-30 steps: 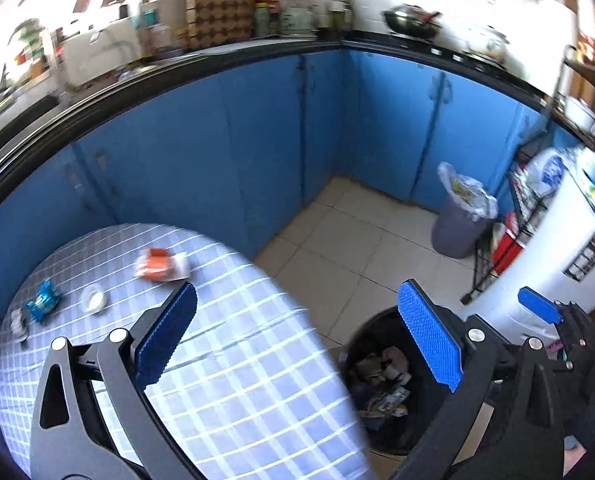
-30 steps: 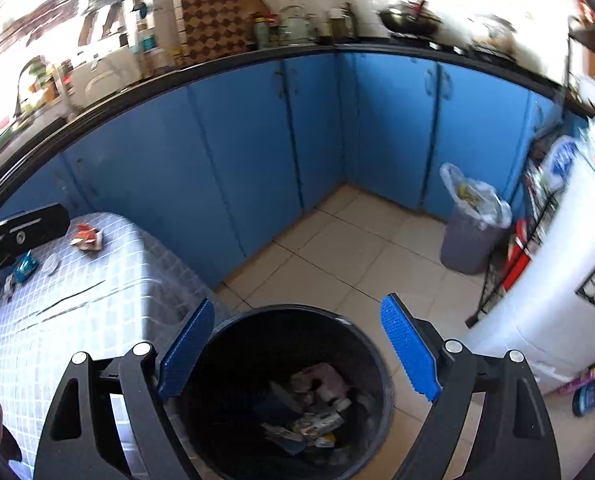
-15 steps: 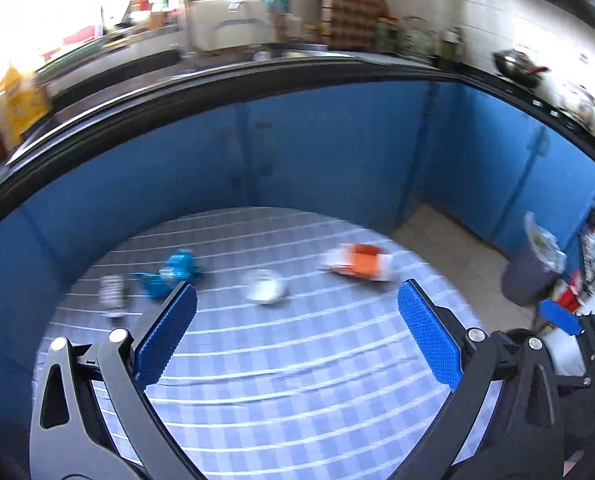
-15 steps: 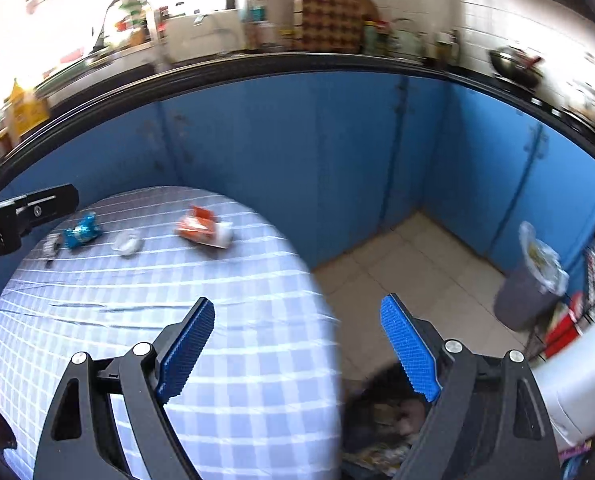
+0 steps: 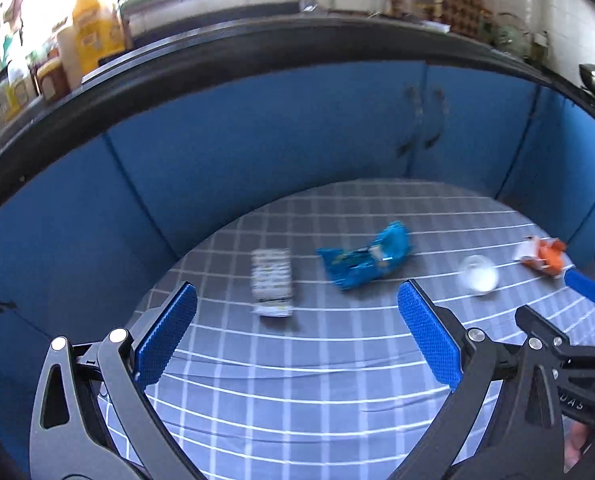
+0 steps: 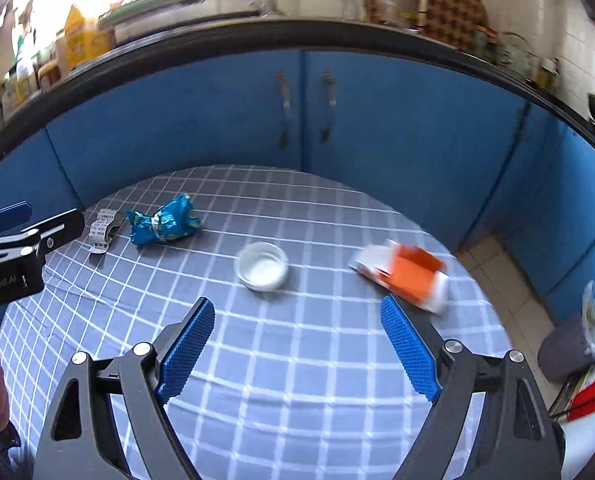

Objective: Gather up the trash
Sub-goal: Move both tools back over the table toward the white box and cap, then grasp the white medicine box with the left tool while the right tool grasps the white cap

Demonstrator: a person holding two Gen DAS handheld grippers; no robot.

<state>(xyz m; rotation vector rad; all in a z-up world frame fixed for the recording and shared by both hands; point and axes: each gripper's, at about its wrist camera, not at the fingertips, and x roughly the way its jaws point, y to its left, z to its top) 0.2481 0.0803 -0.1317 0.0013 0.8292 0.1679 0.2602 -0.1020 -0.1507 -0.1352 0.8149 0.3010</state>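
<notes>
Several pieces of trash lie on a round table with a grey checked cloth. A white blister pack lies leftmost, then a crumpled blue wrapper, a small white cup and an orange-and-white carton. My left gripper is open and empty, hovering short of the blister pack and the wrapper. My right gripper is open and empty, short of the cup and the carton. Each gripper shows at the edge of the other's view.
Blue cabinet doors under a black counter edge curve round behind the table. A grey bin with a plastic liner stands on the tiled floor at the right, beside red items. Bottles and boxes crowd the counter.
Both grippers have swung left, from the black trash bin on the floor to over the table. The bin has left both views and the trash pieces now lie ahead. Both grippers stayed open.
</notes>
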